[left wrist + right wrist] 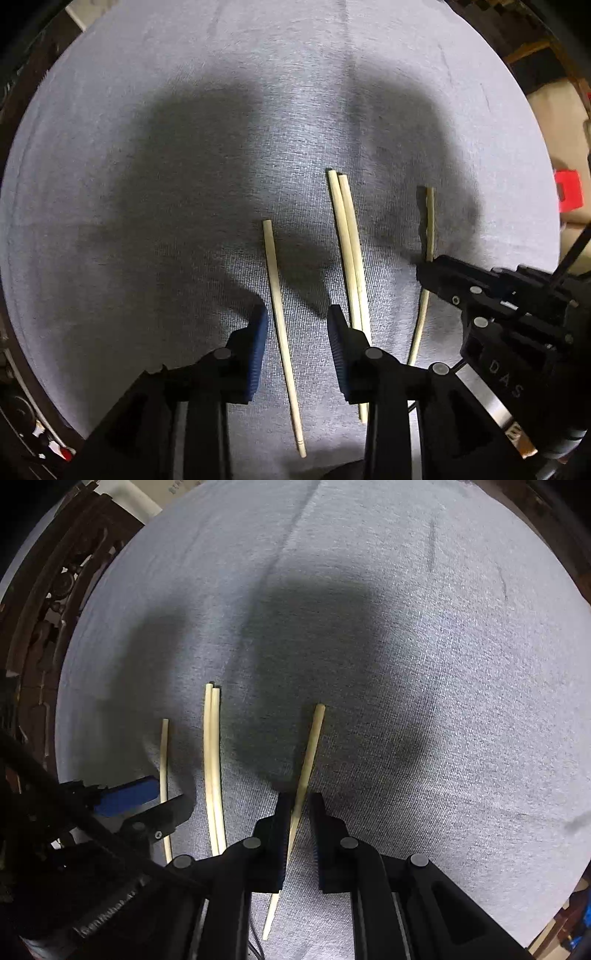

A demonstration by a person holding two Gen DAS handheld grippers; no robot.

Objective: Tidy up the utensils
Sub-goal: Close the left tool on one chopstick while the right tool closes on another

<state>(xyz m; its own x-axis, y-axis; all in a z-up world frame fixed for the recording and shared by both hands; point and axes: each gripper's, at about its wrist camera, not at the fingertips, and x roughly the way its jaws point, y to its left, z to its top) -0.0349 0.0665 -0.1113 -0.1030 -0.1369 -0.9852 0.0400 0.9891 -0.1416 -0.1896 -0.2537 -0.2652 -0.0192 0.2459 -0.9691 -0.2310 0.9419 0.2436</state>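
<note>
Home dining spot (chopsticks (282, 332), grey tablecloth (184, 147)).

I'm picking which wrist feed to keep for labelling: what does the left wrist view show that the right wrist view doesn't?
Only the left wrist view shows a red box-shaped object beyond the cloth's edge, and the lettering "DAS" on the right gripper. Only the right wrist view shows dark carved wooden furniture past the cloth, and the right gripper's narrow gap around the rightmost chopstick. Both show the grey fabric tablecloth, four pale wooden chopsticks, the touching middle pair, and the left gripper open astride the leftmost chopstick.
</note>
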